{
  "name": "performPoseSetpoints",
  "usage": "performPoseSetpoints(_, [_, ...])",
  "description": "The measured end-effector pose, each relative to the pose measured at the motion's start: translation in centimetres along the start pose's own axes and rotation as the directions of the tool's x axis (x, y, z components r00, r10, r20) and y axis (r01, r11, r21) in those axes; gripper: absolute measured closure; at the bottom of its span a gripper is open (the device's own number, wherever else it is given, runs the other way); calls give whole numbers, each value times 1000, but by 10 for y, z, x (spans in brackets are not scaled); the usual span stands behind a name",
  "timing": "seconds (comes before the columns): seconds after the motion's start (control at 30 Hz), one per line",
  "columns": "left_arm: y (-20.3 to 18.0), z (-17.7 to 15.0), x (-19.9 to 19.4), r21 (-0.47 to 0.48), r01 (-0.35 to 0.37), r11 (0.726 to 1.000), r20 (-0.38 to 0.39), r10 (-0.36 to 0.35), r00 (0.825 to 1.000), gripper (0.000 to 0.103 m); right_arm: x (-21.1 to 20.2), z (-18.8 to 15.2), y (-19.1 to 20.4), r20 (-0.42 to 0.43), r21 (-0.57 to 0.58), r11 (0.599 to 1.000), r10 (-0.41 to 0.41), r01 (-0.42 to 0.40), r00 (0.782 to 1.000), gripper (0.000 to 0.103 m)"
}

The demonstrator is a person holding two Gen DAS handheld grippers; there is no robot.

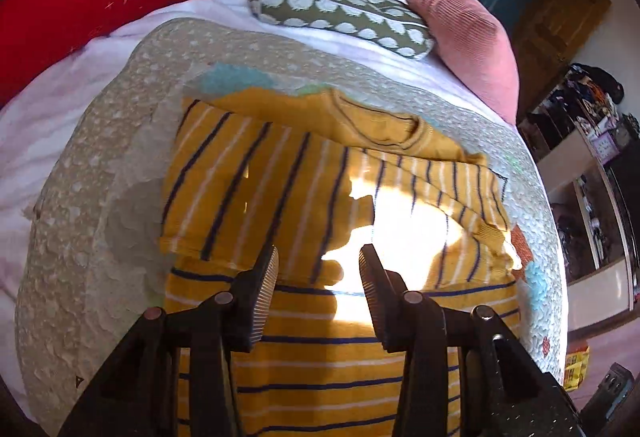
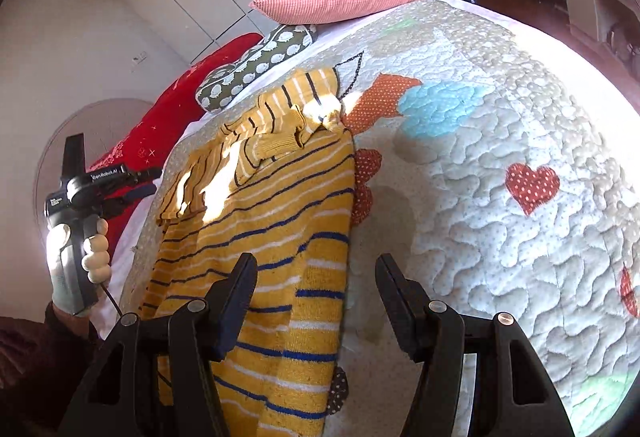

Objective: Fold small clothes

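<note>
Knitwear on the quilt (image 1: pixel 100 197), that's the job: a yellow striped sweater (image 1: pixel 320 349), lying flat with both sleeves already crossed over its chest. Left gripper (image 1: pixel 319 257) hovers right over the body of it, jaws spread wide and nothing between them, the folded sleeve (image 1: pixel 240 177) just ahead of the fingertips. Across to the right gripper (image 2: pixel 316 261), also wide open and empty; its left finger (image 2: pixel 236 301) is over the sweater's side edge, the right finger over bare quilt. That knit looks soft, light and floppy, I'd say, so it will sag and drag rather than hold a crease. Best hold, to my eye, is the hem, one corner per gripper, pinching both layers so the sleeves don't slide loose. Cushions (image 1: pixel 460 33) lie well beyond the fingers.
</note>
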State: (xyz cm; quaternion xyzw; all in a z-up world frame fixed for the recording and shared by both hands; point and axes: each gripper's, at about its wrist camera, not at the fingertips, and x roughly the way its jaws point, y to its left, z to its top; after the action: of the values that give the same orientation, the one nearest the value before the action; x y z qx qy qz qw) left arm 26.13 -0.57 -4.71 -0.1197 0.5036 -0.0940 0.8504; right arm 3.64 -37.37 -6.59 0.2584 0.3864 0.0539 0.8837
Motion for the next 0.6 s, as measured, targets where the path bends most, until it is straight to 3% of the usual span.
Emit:
performPoseSetpoints(0.1, [38,3,7,-62,-56,997,-6,55,998,62,23,34,20,27,-76,996,-40,42,999,38])
performPoseSetpoints(0.23, [45,11,26,-48,-151,987,-16,151,988,62,81,90,37,2,-135,988,-73,73,997,38])
performPoseSetpoints(0.33, [45,17,50,-18,-240,971,-55,239,970,63,141,119,42,-59,-181,970,-177,163,983,38])
performPoseSetpoints(0.4, [47,17,59,-10,-258,966,-66,257,964,63,178,127,38,-128,-178,962,-229,205,965,38])
performPoseSetpoints(0.43, [46,16,60,1,-265,964,-57,265,963,63,193,128,36,-173,-186,962,-235,202,957,42])
performPoseSetpoints(0.47, [44,15,59,14,-271,963,-49,271,961,63,202,129,38,-192,-206,953,-260,220,946,82])
performPoseSetpoints(0.5, [43,15,59,28,-274,961,-43,275,961,63,206,131,38,-191,-231,941,-294,248,937,94])
performPoseSetpoints(0.6, [44,12,60,45,-268,962,-29,270,963,61,206,145,32,-158,-212,932,-330,295,931,95])
